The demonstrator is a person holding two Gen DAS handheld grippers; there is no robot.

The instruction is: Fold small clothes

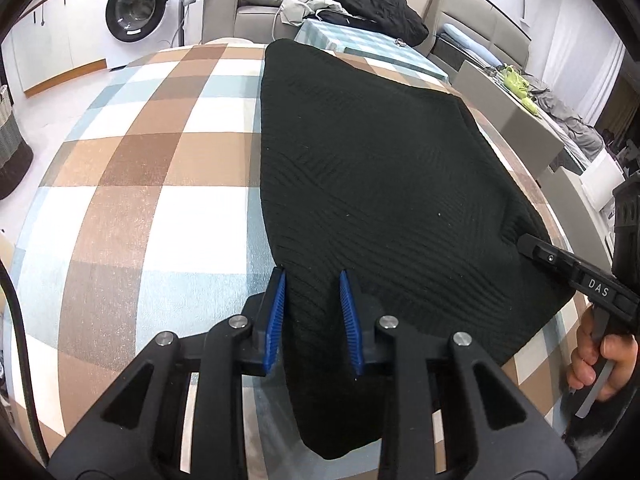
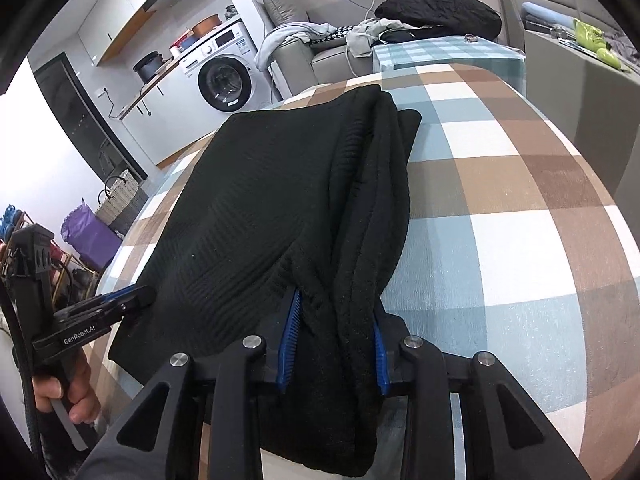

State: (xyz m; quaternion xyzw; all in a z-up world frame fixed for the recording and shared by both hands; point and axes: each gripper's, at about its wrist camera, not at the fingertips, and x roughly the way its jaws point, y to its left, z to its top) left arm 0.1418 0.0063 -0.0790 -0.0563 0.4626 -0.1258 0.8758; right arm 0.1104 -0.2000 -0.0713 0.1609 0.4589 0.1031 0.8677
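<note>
A folded sweater lies on the worktop, its near corners between the fingers of the left gripper and right gripper. Beyond the far edge stand a sofa and, left, a washing machine.

One black ribbed knit garment on one checked tablecloth, two blue-padded black grippers, one white washing machine.

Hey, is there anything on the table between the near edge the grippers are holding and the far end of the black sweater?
Nothing visible. The left gripper and right gripper each pinch the near edge of the black sweater, whose top lies bare. Beyond its far end only checked tablecloth shows.
</note>
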